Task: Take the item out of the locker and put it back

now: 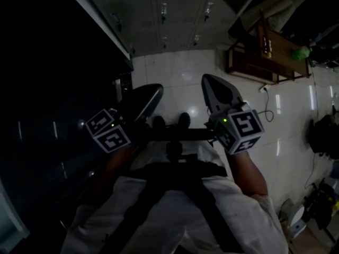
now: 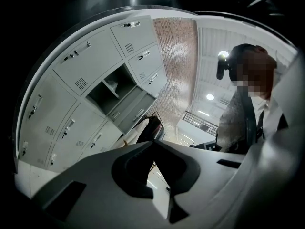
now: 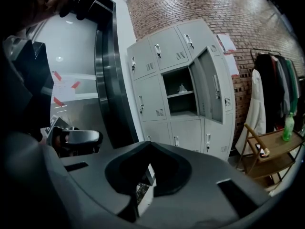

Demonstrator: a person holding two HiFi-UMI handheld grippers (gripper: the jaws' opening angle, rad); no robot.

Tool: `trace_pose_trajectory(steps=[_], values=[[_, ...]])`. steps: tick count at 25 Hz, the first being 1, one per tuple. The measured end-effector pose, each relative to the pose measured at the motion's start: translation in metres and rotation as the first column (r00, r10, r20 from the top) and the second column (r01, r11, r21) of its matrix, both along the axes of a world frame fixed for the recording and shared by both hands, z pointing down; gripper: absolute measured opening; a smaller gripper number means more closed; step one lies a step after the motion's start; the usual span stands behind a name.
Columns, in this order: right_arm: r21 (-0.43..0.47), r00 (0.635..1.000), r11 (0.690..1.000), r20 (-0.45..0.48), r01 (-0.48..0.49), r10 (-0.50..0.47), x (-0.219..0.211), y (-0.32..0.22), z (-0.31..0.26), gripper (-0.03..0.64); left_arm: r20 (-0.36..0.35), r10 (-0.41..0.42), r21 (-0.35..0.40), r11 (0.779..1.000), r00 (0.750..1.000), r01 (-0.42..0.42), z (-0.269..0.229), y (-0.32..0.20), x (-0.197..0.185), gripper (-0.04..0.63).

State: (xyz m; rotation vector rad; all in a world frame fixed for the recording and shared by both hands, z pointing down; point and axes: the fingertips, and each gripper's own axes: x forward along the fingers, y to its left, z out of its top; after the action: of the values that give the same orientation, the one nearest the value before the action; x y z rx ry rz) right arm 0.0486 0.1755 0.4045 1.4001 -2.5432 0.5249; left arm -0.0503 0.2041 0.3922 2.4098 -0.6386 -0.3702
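Observation:
The grey locker bank (image 3: 157, 80) stands ahead with one door (image 3: 212, 87) swung open. A small pale item (image 3: 182, 88) sits on the shelf inside that compartment. The left gripper view shows the same open compartment (image 2: 112, 92), with the item (image 2: 112, 84) only faint. Both grippers are held close to my body, well short of the lockers (image 1: 175, 15). My left gripper (image 1: 150, 95) is shut and empty, its tips meeting in its own view (image 2: 153, 142). My right gripper (image 1: 216, 89) is also shut with nothing between its jaws (image 3: 151, 143).
A wooden shelf cart (image 1: 265, 57) with a green bottle (image 3: 288, 127) stands to the right of the lockers. Coats hang on a rack (image 3: 274, 80) by the brick wall. A dark wall (image 1: 53, 89) runs along my left. Bags (image 1: 323, 136) and a cable lie on the tiled floor at the right.

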Motion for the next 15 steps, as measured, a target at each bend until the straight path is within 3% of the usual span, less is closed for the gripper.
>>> trace_pose_trajectory(steps=[15], values=[[-0.011,1.0,1.0,-0.012,0.001,-0.001,0.0003,-0.0003,0.0036,-0.011,0.007,0.033,-0.012,0.999,0.999,-0.033,0.003,-0.0013,0.0076,-0.006]])
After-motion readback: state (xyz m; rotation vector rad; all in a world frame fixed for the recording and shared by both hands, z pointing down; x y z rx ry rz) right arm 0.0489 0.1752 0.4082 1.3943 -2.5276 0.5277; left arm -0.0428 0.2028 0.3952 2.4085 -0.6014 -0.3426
